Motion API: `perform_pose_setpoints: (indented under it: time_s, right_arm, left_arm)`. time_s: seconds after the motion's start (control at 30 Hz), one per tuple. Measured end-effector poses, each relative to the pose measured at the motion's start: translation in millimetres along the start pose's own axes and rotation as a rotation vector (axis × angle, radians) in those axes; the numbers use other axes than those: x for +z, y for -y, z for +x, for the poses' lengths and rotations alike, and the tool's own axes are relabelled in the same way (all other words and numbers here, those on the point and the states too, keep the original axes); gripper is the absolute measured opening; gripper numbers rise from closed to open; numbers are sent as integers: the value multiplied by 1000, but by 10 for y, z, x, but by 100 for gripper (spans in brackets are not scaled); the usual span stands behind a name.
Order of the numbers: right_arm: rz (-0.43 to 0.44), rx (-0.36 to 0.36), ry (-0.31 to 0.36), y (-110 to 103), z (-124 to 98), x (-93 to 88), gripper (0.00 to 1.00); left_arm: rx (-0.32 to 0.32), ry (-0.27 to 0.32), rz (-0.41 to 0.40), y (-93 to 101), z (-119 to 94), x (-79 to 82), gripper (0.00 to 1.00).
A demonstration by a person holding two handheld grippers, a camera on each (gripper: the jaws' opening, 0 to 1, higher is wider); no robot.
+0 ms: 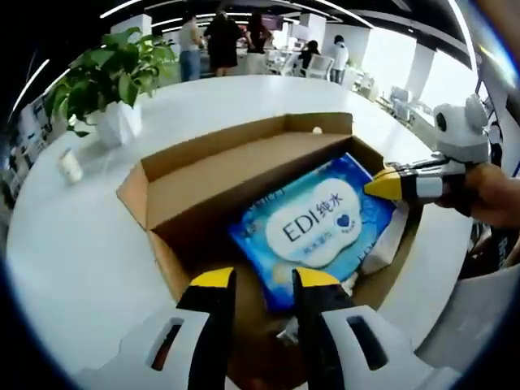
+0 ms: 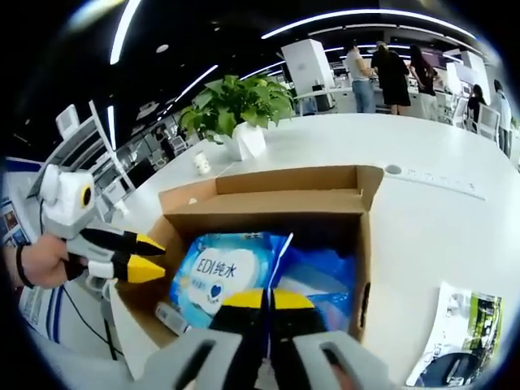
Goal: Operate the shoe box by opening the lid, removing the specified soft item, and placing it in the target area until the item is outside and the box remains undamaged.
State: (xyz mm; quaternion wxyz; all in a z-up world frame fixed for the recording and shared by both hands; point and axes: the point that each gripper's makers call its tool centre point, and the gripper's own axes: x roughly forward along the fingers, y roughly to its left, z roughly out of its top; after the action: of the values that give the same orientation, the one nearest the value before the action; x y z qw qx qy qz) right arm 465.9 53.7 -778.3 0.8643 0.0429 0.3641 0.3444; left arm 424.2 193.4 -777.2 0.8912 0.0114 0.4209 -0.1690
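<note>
On a round white table [image 1: 73, 268], a cardboard box [image 1: 203, 183] is sitting with its lid flaps folded back. Inside it, a blue pack of wet wipes [image 1: 313, 223] is lying tilted against the far wall, its white label facing up. In the left gripper view, the left gripper [image 1: 264, 280] is hovering over the near edge of the box with its yellow-tipped jaws standing apart, nothing between them, their tips just above the lower corner of the pack. In the right gripper view, the right gripper [image 2: 268, 301] is hanging over the same pack [image 2: 231, 272] from the opposite side, its jaws pressed together with no visible gap; I cannot tell whether they are pinching the wrapper. A potted plant [image 2: 240, 110] is standing beyond the box. A printed leaflet [image 2: 459, 337] is lying on the table beside the box. People are standing in the office behind.
</note>
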Motion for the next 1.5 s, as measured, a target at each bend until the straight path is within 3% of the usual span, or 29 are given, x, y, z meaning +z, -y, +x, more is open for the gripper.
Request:
perform_pose_setpoints:
  time_s: [0.27, 0.4, 0.57, 0.83, 0.97, 1.3, 1.5]
  right_arm:
    - [3, 5, 0, -1, -2, 0, 0]
    - [5, 8, -1, 4, 1, -2, 0]
    - [8, 8, 2, 13, 6, -4, 0]
    - [10, 12, 3, 24, 13, -12, 0]
    - [7, 14, 2, 15, 11, -16, 0]
    - [4, 14, -2, 5, 10, -23, 0]
    - [51, 55, -17, -14, 10, -20, 0]
  left_arm:
    - [-24, -35, -22, 107, 111, -39, 32]
    - [-1, -68, -23, 86, 157, -105, 30]
    - [22, -131, -98, 71, 227, -189, 32]
    - [48, -154, -132, 72, 326, -234, 33]
    - [33, -158, -167, 80, 358, -262, 30]
    - [0, -173, -170, 126, 428, -285, 24]
    - [-9, -168, -160, 137, 451, -291, 21]
